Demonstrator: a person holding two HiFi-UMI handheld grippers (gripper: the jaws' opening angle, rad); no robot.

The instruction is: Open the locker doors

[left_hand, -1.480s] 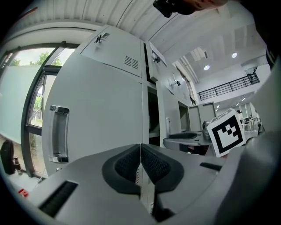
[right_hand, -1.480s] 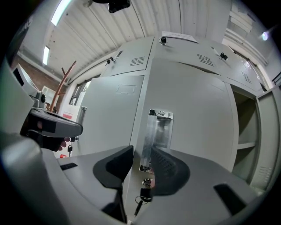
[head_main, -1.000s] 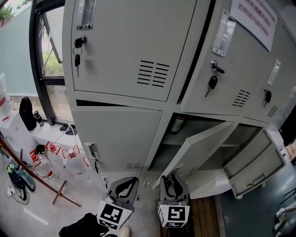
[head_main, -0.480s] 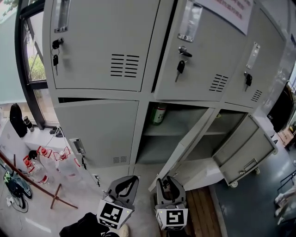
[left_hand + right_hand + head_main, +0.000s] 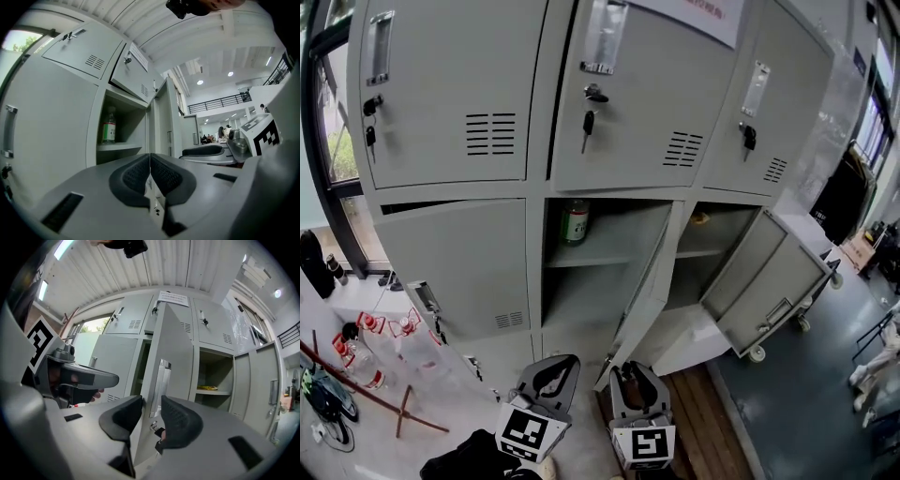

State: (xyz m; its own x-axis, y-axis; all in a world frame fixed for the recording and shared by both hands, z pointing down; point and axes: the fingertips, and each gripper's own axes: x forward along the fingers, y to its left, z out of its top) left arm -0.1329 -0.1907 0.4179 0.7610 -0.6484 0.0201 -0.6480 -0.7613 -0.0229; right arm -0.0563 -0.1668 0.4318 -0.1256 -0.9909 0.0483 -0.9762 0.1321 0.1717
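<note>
The grey lockers' upper doors [image 5: 628,94] are shut with keys in them. In the lower row the middle door [image 5: 649,281] and the right door [image 5: 764,281] stand open, and the left door [image 5: 455,272] shows a dark gap along its top. My right gripper [image 5: 628,375] is shut on the middle door's [image 5: 173,348] free edge, just below its handle [image 5: 161,376]. My left gripper [image 5: 551,373] hangs beside it, in front of the middle compartment. Its pads [image 5: 140,173] meet with nothing between them. A bottle [image 5: 575,222] stands on the middle shelf.
Water bottles [image 5: 366,337] and red-brown sticks lie on the floor at the left, below a window [image 5: 328,150]. A yellow thing [image 5: 208,388] lies on the right locker's shelf. Wooden boards [image 5: 698,422] are underfoot. A wheeled cart [image 5: 757,354] stands behind the right door, and a person [image 5: 872,370] is at the far right.
The middle door has swung wider and now shows nearly edge-on, with my right gripper on its edge. The view has shifted right along the lockers. The left gripper stays shut beside it.
</note>
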